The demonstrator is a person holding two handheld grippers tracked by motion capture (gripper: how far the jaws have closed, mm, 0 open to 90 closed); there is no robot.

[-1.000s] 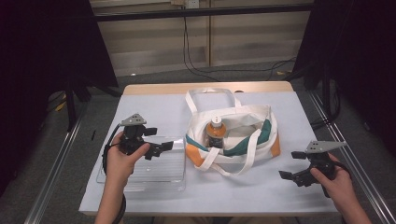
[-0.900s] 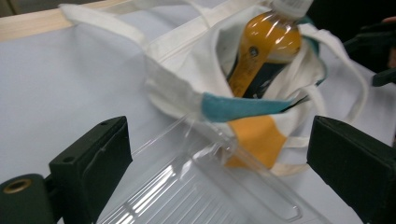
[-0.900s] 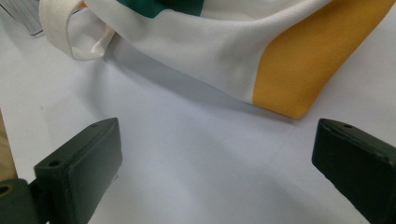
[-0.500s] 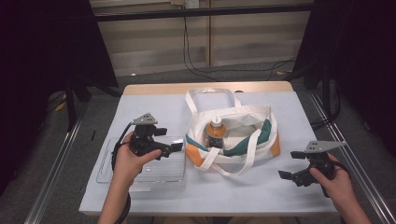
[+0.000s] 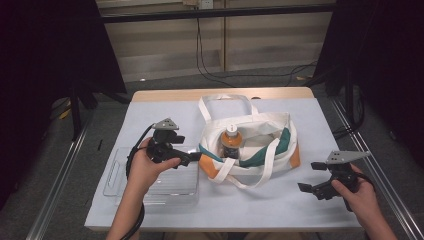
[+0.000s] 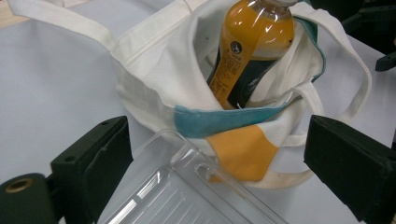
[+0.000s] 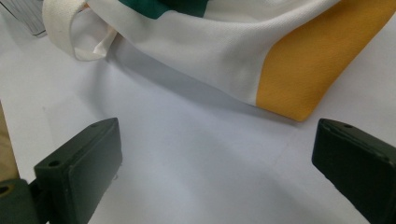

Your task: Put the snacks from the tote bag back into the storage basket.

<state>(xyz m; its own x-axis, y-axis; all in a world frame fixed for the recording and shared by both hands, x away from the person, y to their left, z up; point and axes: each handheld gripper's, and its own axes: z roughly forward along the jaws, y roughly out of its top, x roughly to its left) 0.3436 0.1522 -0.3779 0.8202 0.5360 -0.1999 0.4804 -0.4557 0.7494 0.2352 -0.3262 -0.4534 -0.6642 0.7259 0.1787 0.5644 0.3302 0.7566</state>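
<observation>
A white tote bag [image 5: 260,145] with teal and orange panels lies open in the middle of the table. An orange drink bottle [image 5: 231,141] stands inside it, seen close in the left gripper view as the bottle [image 6: 252,46] in the bag [image 6: 159,79]. My left gripper [image 5: 192,158] is open over a clear plastic tray [image 5: 150,187], its jaws pointing at the bag's left end. My right gripper [image 5: 310,177] is open near the table's front right, a little way from the bag's orange corner [image 7: 313,70].
The clear tray's corner [image 6: 187,191] lies just under the left jaws, touching the bag. The bag's straps [image 5: 225,102] spread toward the back and the front. White table cover [image 5: 300,210] lies bare between bag and right gripper. Cables run on the floor behind.
My left gripper has moved right, from the tray's left part up to the bag's left end. The right gripper has stayed in place.
</observation>
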